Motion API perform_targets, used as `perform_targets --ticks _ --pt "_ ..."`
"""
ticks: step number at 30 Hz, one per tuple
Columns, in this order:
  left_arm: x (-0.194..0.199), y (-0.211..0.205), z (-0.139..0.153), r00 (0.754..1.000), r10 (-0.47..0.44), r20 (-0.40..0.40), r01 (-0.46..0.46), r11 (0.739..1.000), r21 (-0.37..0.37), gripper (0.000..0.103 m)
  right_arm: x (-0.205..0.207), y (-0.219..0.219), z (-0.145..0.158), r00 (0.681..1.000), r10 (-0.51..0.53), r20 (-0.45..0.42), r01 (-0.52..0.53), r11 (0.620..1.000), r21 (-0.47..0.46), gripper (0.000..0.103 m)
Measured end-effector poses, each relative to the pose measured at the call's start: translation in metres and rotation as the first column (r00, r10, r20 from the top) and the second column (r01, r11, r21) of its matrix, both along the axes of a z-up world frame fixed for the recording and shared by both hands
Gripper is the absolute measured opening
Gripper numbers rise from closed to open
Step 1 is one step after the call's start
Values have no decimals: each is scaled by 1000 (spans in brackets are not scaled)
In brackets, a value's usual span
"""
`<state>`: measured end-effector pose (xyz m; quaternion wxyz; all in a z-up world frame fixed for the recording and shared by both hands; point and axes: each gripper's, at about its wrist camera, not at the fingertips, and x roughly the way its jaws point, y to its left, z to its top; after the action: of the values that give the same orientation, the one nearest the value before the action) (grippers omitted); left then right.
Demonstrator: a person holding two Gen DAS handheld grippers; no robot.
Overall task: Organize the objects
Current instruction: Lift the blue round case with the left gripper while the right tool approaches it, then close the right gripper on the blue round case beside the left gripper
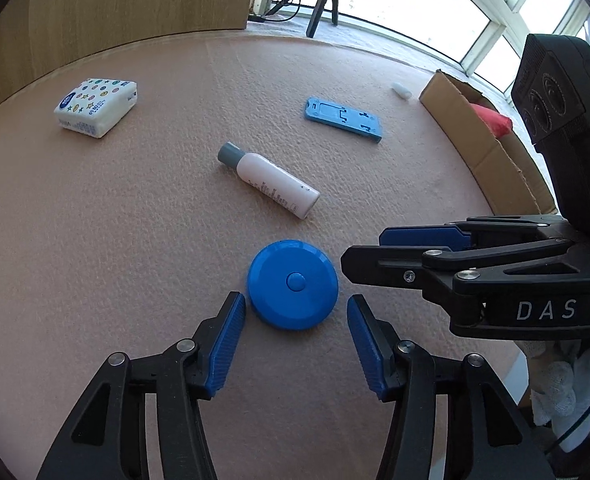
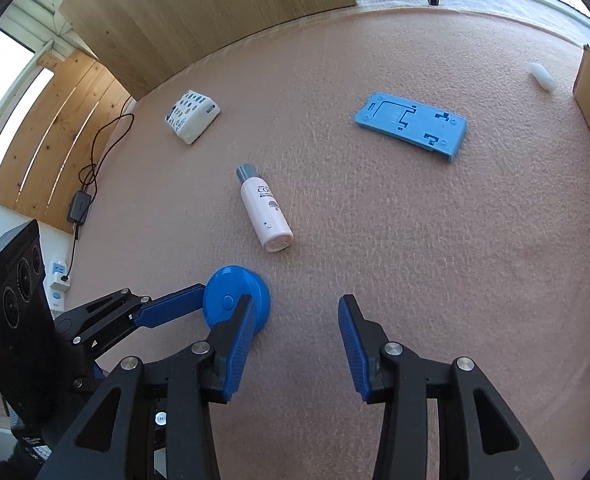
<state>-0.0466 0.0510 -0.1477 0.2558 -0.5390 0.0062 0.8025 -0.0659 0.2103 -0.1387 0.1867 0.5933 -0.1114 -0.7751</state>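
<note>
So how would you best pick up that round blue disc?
Grip the blue disc across its rim, one finger on each side. It lies flat, so only the curved edge gives the fingers something to press on. The left gripper, open, already sits just short of it, so come from that near side, low over the table.

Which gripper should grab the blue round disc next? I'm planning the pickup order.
Left. The left gripper is open, its fingers flanking the blue disc on the table. The right gripper is open too, but the disc sits left of its gap.
</note>
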Motion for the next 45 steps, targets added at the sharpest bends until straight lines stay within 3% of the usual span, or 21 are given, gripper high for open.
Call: perform_targets --ticks 15,21,29,36,45 --pt "-1 -8 -2 999 39 13 -40 997 64 55 -1 -27 -8 997 73 8 -73 997 -4 40" --pt "0 -6 -2 999 39 5 -39 998 57 51 -2 -32 -9 996 89 20 -88 996 -33 30" --pt "0 2 4 998 56 11 -57 996 69 50 0 -30 -7 997 81 15 -81 996 -29 30" --pt "-2 31 30 999 22 -36 -19 996 86 50 2 -7 10 999 36 -14 -36 998 -51 30" --pt "-9 111 68 991 -71 -111 85 988 126 50 7 61 47 993 -71 -96 66 997 -48 30"
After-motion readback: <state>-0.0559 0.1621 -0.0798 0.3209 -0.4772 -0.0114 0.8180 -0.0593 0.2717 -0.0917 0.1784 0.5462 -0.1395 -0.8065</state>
